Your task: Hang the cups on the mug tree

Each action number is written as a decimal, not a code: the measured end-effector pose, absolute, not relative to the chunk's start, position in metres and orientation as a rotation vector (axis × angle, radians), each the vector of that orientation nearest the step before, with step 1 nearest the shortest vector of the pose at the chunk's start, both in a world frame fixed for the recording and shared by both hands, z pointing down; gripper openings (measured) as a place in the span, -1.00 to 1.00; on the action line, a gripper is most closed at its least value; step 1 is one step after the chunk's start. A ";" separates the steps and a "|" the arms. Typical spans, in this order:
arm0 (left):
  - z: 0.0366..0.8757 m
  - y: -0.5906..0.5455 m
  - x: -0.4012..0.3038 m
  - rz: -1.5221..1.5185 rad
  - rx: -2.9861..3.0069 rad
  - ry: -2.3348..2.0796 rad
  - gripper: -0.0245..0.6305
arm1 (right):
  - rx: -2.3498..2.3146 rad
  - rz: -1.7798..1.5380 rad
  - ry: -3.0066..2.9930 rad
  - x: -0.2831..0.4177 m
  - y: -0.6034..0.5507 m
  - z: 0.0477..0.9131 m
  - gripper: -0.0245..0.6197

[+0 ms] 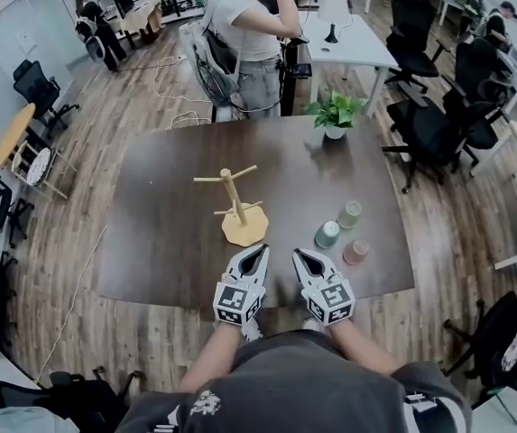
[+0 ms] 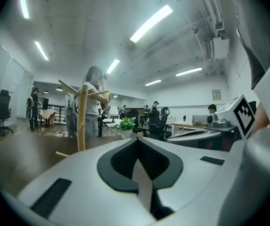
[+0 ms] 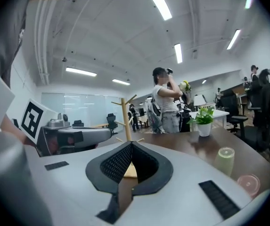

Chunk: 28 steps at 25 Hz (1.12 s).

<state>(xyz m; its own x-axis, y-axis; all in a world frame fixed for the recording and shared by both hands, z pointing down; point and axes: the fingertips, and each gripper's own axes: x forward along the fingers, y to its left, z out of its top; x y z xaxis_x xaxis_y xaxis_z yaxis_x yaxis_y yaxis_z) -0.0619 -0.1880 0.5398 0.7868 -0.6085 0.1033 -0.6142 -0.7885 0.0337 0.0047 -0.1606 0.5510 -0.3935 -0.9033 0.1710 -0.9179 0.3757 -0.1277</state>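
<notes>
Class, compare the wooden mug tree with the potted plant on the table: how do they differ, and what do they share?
The mug tree is bare pale wood with thin pegs; the potted plant is leafy green in a white pot. The mug tree stands near the middle of the table; the potted plant sits at its far edge. Both stand upright on the table.

Pale matt wood mug tree (image 1: 236,207), dark smooth tabletop (image 1: 168,242) w/ slight sheen.
</notes>
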 end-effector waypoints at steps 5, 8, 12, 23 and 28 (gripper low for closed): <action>0.550 -0.198 -0.049 0.141 2.914 -0.905 -0.93 | 1.782 0.334 -2.453 0.025 -0.163 0.562 -0.85; 0.559 -0.202 -0.044 0.153 2.903 -0.875 -0.93 | 1.840 0.401 -2.413 0.037 -0.162 0.574 -0.85; 0.573 -0.211 -0.038 0.172 2.885 -0.858 -0.93 | 1.929 0.486 -2.356 0.056 -0.165 0.589 -0.85; 0.586 -0.231 -0.017 0.239 2.925 -0.786 -0.93 | 2.030 0.506 -2.160 0.091 -0.178 0.614 -0.85; 0.589 -0.240 0.000 0.263 2.955 -0.715 -0.93 | 2.074 0.454 -2.046 0.107 -0.185 0.620 -0.84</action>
<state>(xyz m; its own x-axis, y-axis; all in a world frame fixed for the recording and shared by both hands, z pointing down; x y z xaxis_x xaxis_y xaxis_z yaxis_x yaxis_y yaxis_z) 0.0001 -0.2403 0.5890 0.8757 -0.4449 0.1874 -0.4604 -0.8864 0.0472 0.1065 -0.1849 0.6197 -0.0010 -0.9376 0.3477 -0.9967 -0.0275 -0.0770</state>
